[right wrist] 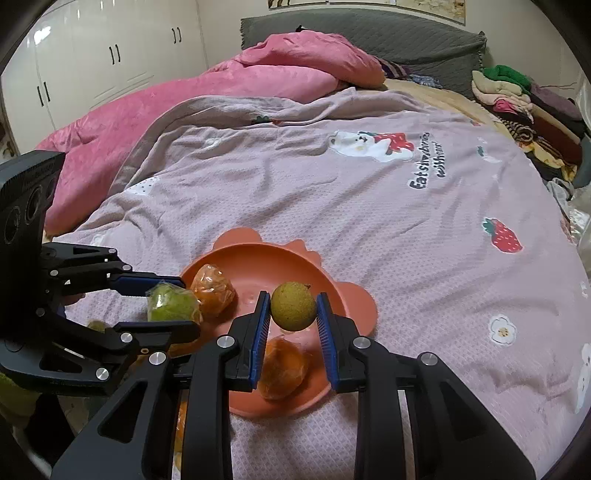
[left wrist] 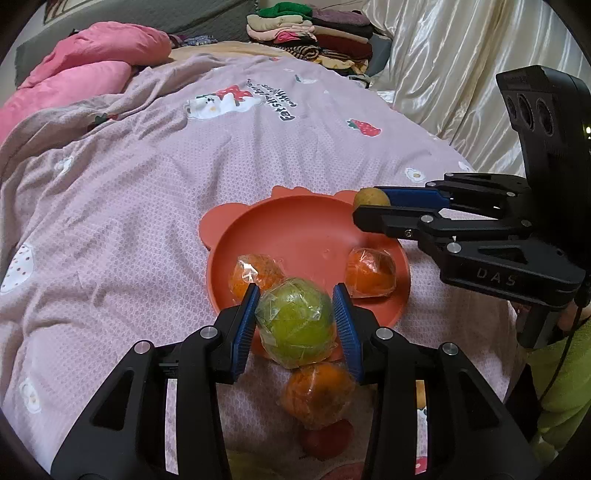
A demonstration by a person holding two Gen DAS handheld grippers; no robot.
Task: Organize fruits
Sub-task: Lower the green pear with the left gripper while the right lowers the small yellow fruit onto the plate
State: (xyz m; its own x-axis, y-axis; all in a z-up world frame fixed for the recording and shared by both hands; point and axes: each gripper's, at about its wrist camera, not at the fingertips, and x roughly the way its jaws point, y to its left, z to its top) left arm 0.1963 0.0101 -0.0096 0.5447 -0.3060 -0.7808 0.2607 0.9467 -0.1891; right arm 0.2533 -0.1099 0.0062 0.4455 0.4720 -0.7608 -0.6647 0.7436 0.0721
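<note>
A coral bear-shaped plate (left wrist: pixel 295 225) (right wrist: pixel 280 266) lies on the purple bedspread. Two plastic-wrapped oranges (left wrist: pixel 255 275) (left wrist: pixel 370 271) sit in it. My left gripper (left wrist: pixel 295 317) is shut on a wrapped green fruit (left wrist: pixel 295 323) (right wrist: pixel 171 304), held above the plate's near rim. My right gripper (right wrist: pixel 291 317) (left wrist: pixel 369 206) is shut on a small yellow-brown round fruit (right wrist: pixel 293 305) (left wrist: pixel 370 198), held above the plate's right side. Another wrapped orange (left wrist: pixel 317 393) and a red fruit (left wrist: pixel 327 437) lie on the bedspread below my left gripper.
The purple bedspread (left wrist: pixel 147 206) covers the bed. A pink quilt (right wrist: pixel 221 92) lies at the head. A pile of folded clothes (left wrist: pixel 314 33) (right wrist: pixel 524 107) sits at the far side. Cream curtains (left wrist: pixel 461 66) hang on the right.
</note>
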